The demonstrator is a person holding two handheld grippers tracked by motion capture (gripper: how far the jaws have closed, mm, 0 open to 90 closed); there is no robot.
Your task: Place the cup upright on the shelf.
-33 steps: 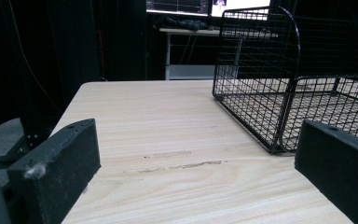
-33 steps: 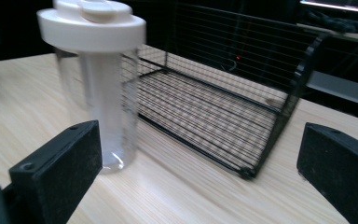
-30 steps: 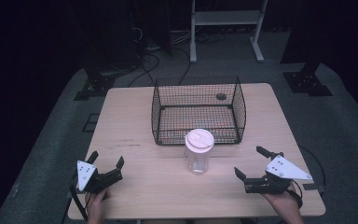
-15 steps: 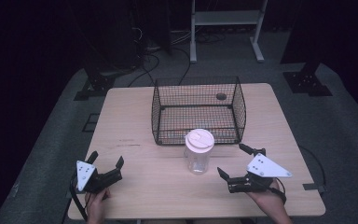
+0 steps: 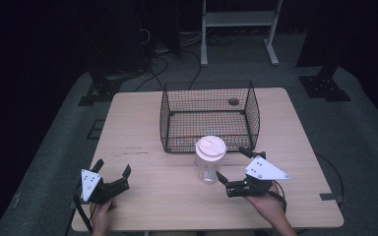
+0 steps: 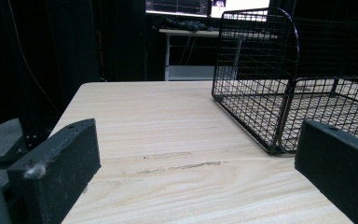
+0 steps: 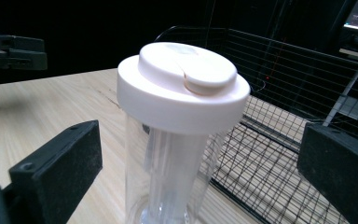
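Right gripper (image 5: 235,169) stands open, jaws either side of the clear bottle (image 5: 209,160) near the table's (image 5: 142,123) front edge, beside the wire basket (image 5: 209,115). Risk: an off-centre closure tips this tall bottle.

Clear bottle (image 5: 209,164) with white lid: one, standing on the surface (image 5: 142,128), just in front of the basket. Black wire basket (image 5: 209,115): one, at the surface's far middle. Hand-held tools: two, a left tool (image 5: 112,170) well left of the bottle and a right tool (image 5: 234,164) just beside it.
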